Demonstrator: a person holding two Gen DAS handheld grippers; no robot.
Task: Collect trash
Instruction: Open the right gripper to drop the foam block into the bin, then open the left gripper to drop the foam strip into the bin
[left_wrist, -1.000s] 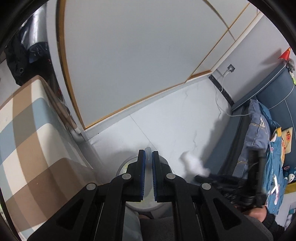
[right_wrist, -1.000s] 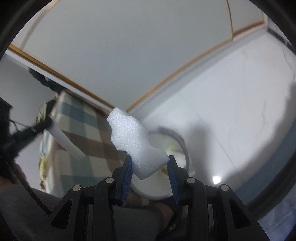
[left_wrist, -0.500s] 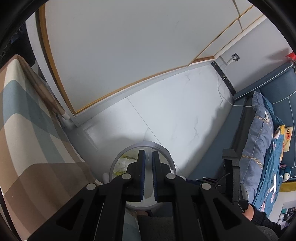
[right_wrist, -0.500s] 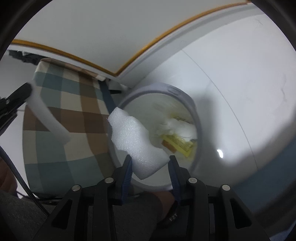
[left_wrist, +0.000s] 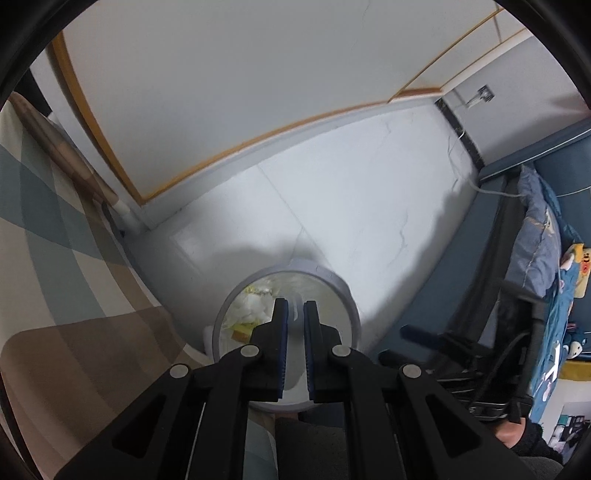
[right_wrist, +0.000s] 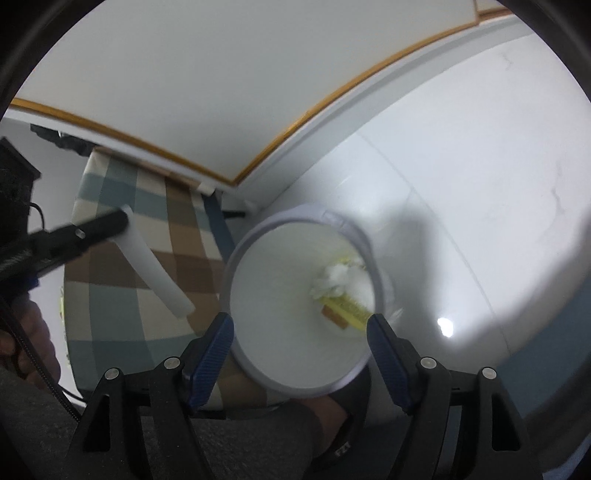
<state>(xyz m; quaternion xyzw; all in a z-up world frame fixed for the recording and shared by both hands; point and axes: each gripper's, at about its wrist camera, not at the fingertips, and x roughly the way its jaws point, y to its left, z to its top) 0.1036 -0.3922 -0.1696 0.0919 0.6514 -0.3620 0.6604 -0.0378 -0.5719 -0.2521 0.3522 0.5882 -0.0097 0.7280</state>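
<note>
At the bottom of the right wrist view, the right claw (right_wrist: 300, 328) is seen with its blue-padded jaws spread wide and opening, nothing between them. Just beyond, in the middle of the frame, the round white plastic trash bin (right_wrist: 236, 332) stands on the pale tiled floor (right_wrist: 480, 184). Crumpled white tissue (right_wrist: 341, 277) and a yellow and brown wrapper (right_wrist: 343, 308) lie inside it, toward its right wall. At the left edge, the left claw (right_wrist: 125, 221) is seen from the side, closed on a flat white foam strip (right_wrist: 153, 267) that slants down toward the bin over a checked blue, brown and cream cloth (right_wrist: 147, 192).

In the left wrist view, the left claw (left_wrist: 294, 308) sits at lower centre with its jaws narrow, the white strip (left_wrist: 294, 321) pinched between the pads, directly over the bin (left_wrist: 347, 295). Farther off, a white wall panel with a wooden edge (left_wrist: 258, 92) fills the upper frame, and blue bedding (left_wrist: 535, 240) lies at the right.
</note>
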